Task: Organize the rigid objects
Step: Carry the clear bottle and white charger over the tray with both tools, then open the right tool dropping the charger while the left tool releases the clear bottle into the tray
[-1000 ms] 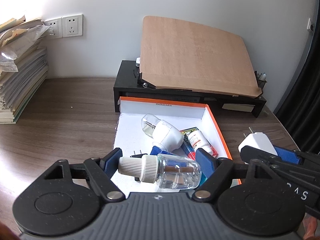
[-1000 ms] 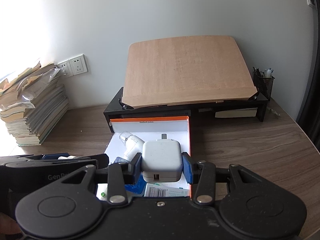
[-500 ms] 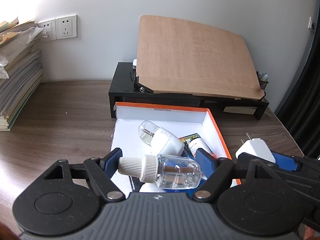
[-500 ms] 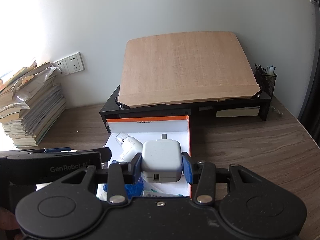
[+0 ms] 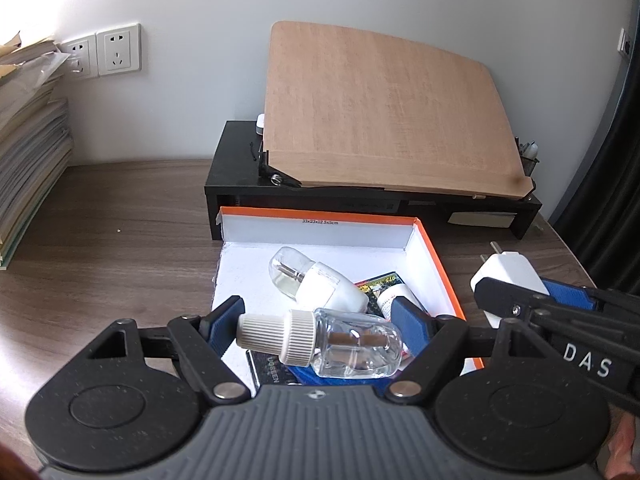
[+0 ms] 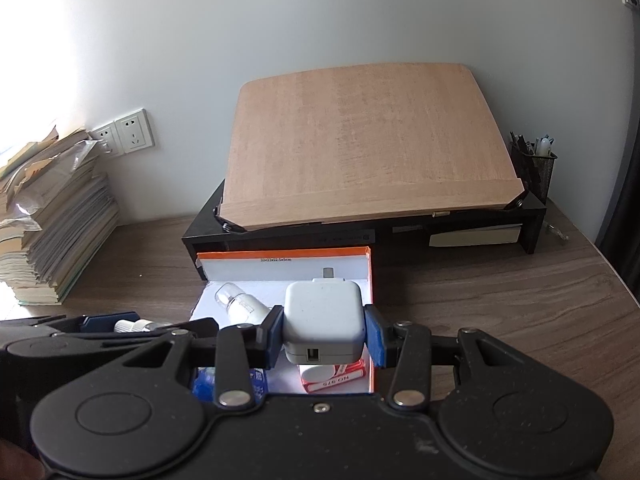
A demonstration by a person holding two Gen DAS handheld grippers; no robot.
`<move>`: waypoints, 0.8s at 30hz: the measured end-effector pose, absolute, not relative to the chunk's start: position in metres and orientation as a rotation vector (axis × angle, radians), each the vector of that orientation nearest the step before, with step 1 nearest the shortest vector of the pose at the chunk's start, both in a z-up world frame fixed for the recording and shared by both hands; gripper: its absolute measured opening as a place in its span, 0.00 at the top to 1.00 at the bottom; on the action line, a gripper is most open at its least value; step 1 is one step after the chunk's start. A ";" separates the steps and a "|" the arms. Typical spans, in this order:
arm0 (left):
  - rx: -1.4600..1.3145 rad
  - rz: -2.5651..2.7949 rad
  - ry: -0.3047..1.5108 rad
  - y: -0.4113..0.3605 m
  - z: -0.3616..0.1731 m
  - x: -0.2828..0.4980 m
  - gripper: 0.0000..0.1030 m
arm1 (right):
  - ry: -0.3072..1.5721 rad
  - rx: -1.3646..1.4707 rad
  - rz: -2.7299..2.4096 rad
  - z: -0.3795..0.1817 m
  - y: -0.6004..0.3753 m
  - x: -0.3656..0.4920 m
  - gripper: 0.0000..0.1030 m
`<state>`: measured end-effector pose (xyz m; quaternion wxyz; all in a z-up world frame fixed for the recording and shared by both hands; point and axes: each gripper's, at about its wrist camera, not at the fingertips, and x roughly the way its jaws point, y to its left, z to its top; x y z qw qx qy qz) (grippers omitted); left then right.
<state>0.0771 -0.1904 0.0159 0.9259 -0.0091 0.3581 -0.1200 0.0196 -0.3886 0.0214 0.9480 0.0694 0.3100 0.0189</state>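
My left gripper (image 5: 318, 322) is shut on a clear glass bottle with a ribbed white cap (image 5: 340, 340), held sideways above the near end of an orange-edged white box (image 5: 316, 210). My right gripper (image 6: 325, 332) is shut on a white plug-in charger (image 6: 324, 318), held above the box's right side (image 6: 370, 280). The charger also shows in the left wrist view (image 5: 508, 276). In the box lie a white vaporizer with a clear bulb (image 5: 314, 282), a small white bottle (image 5: 394, 296) and dark packets.
A black desk riser (image 5: 240, 184) carrying a tilted wooden board (image 5: 384, 120) stands right behind the box. A tall paper stack (image 6: 52, 224) sits at the left, wall sockets (image 5: 118, 54) behind it. A mesh pen holder (image 6: 534, 168) stands at the far right.
Both grippers have moved forward and a little left over the box, each keeping its object. The riser and board look nearer; the paper stack has slid toward the left edge.
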 end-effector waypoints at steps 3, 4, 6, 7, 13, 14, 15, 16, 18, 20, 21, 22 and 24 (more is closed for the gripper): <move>-0.021 -0.253 0.740 -0.190 0.014 0.081 0.21 | 0.639 0.149 0.043 0.020 -0.391 0.027 0.50; -0.019 -0.255 0.742 -0.190 0.013 0.082 0.21 | 0.639 0.147 0.041 0.021 -0.392 0.029 0.50; -0.016 -0.260 0.747 -0.189 0.012 0.083 0.21 | 0.640 0.147 0.036 0.021 -0.394 0.033 0.50; -0.015 -0.261 0.748 -0.189 0.012 0.084 0.21 | 0.640 0.148 0.035 0.021 -0.394 0.036 0.50; 0.001 -0.279 0.755 -0.192 0.010 0.089 0.21 | 0.649 0.139 0.039 0.020 -0.388 0.051 0.50; 0.005 -0.284 0.757 -0.193 0.009 0.089 0.21 | 0.650 0.140 0.040 0.020 -0.388 0.053 0.50; 0.009 -0.287 0.757 -0.194 0.009 0.089 0.21 | 0.653 0.139 0.041 0.020 -0.387 0.055 0.50; 0.011 -0.290 0.757 -0.194 0.009 0.090 0.21 | 0.657 0.138 0.041 0.020 -0.386 0.057 0.50; 0.014 -0.296 0.756 -0.194 0.008 0.090 0.21 | 0.657 0.131 0.043 0.020 -0.384 0.061 0.50; 0.017 -0.300 0.757 -0.195 0.008 0.091 0.21 | 0.659 0.127 0.044 0.020 -0.381 0.065 0.50; 0.019 -0.302 0.757 -0.196 0.008 0.091 0.21 | 0.661 0.125 0.044 0.020 -0.380 0.067 0.50; 0.019 -0.305 0.756 -0.196 0.008 0.091 0.21 | 0.663 0.123 0.044 0.019 -0.380 0.068 0.50; 0.021 -0.312 0.758 -0.198 0.008 0.092 0.21 | 0.668 0.118 0.040 0.018 -0.378 0.072 0.50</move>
